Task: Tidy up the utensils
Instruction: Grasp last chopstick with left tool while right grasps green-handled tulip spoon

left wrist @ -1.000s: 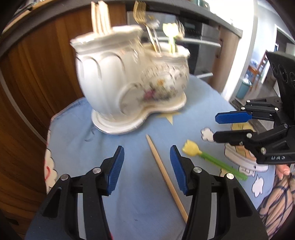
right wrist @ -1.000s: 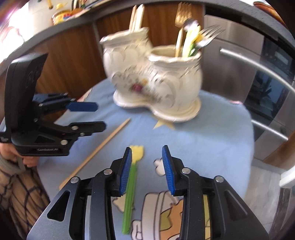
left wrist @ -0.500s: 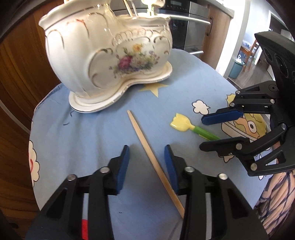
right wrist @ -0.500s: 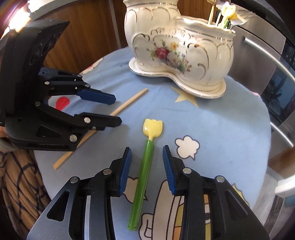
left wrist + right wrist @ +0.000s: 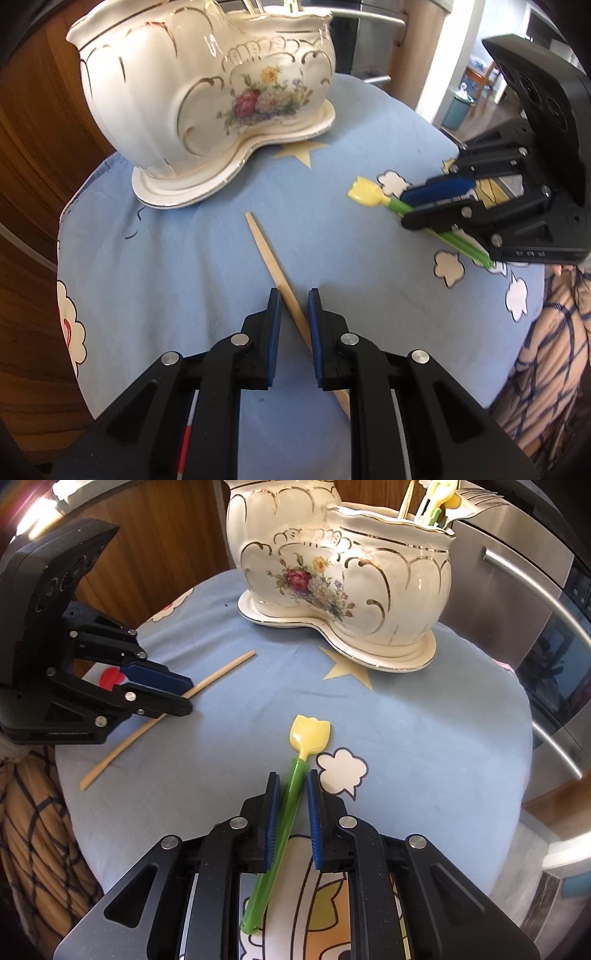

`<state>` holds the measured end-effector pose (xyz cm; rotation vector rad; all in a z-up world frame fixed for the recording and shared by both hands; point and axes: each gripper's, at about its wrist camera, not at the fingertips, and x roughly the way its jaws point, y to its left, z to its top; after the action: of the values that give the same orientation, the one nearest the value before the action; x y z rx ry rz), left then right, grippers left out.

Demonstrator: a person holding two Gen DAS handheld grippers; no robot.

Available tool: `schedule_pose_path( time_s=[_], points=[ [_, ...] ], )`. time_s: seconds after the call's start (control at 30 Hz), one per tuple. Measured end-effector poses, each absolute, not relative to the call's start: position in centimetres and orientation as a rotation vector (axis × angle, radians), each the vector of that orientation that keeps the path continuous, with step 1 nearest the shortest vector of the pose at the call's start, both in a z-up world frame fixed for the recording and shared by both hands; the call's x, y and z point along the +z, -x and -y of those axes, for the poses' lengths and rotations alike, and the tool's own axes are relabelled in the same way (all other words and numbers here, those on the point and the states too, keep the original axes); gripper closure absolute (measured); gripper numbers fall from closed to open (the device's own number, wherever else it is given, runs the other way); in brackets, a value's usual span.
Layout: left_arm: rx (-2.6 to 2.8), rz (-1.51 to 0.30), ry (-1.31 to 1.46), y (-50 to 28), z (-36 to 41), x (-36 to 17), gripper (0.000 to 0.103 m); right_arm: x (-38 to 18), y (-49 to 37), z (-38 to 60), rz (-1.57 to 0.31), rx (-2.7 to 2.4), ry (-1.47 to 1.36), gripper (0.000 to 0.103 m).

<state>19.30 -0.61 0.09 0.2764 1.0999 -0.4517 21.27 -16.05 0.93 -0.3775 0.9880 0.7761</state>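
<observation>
A small round bench [image 5: 424, 738] covered with a pale blue cartoon-print cloth carries a white ceramic utensil holder [image 5: 343, 576] with gold trim and a painted flower bouquet. It stands toward the far edge of the bench and has two joined compartments. The lower compartment already holds several utensils: a metal fork [image 5: 480, 502], yellow and green plastic pieces and thin wooden sticks rise above its rim. What stands in the taller compartment cannot be made out.

Two utensils are still lying flat on the cloth, so the sorting looks partly done, with these two left to put away.

The left gripper [image 5: 293, 310] points steeply down over a wooden chopstick [image 5: 269, 258] that lies near the middle of the bench, one end aimed toward the holder. Its jaws are closing, narrow now, with the chopstick passing between the blue pads; the stick seems close against the right pad, but it still rests on the cloth and a firm grip cannot be confirmed.

The right gripper [image 5: 291, 794] does the same over a green-handled plastic utensil with a yellow tulip-shaped head [image 5: 308, 734], lying nearer the near edge. Its jaws are closing too, with the green handle between the pads and still lying on the cloth.

A plaid sleeve [image 5: 546, 332] shows at the bench's near edge.

Small raised lettering appears on the side of each gripper's body, too small to read. No brand or label is legible elsewhere.
</observation>
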Motion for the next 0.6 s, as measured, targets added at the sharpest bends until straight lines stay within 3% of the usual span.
schedule_pose_path(
  time_s=[0.2,0.33,0.6],
  points=[
    [-0.471,-1.124,-0.292,-18.8,0.1,0.2,0.088,0.9,-20.9,15.6,-0.972,0.779,0.388,0.089],
    [-0.448,-1.114,-0.304,-18.5,-0.1,0.3,0.097,0.6,-20.9,14.8,-0.951,0.759,0.383,0.093],
    [-0.442,-1.004,-0.282,-17.2,-1.0,3.3,0.097,2.7,-20.7,16.1,-0.882,0.763,0.317,0.093]
  ],
)
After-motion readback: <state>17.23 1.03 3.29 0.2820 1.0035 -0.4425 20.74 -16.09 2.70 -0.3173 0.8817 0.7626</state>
